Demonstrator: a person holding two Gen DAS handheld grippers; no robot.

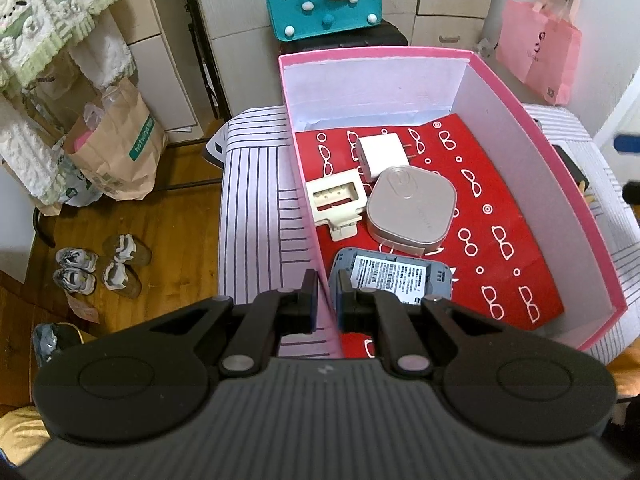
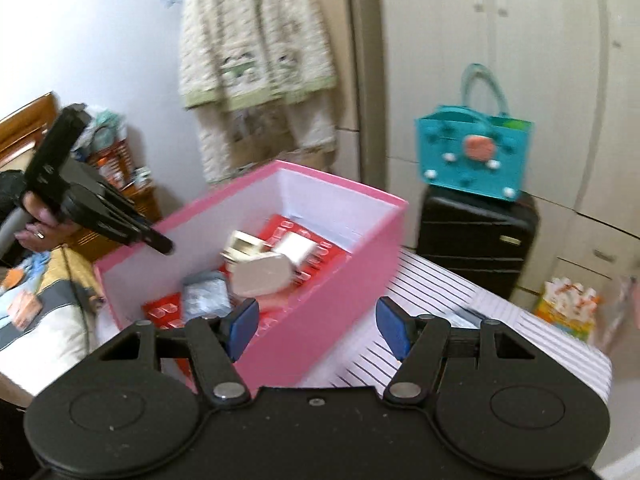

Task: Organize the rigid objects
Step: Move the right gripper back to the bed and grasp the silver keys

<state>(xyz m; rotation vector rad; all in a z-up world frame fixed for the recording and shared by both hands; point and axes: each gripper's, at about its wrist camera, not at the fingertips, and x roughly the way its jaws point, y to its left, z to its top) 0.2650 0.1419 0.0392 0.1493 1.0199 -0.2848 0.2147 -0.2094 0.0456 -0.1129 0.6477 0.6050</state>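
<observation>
The left gripper (image 1: 324,300) pinches the near wall of a pink box (image 1: 568,184) on a striped surface (image 1: 256,184). The right gripper (image 2: 316,330) hovers spread and empty. Inside lie a white charger (image 1: 380,154), silver case (image 1: 412,208) and grey device (image 1: 394,280).

pink box (image 1: 532,128), gadgets inside on red liner (image 1: 500,208)

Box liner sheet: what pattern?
Red sheet with white eyeglasses and circles; clearest in left wrist view.
</observation>
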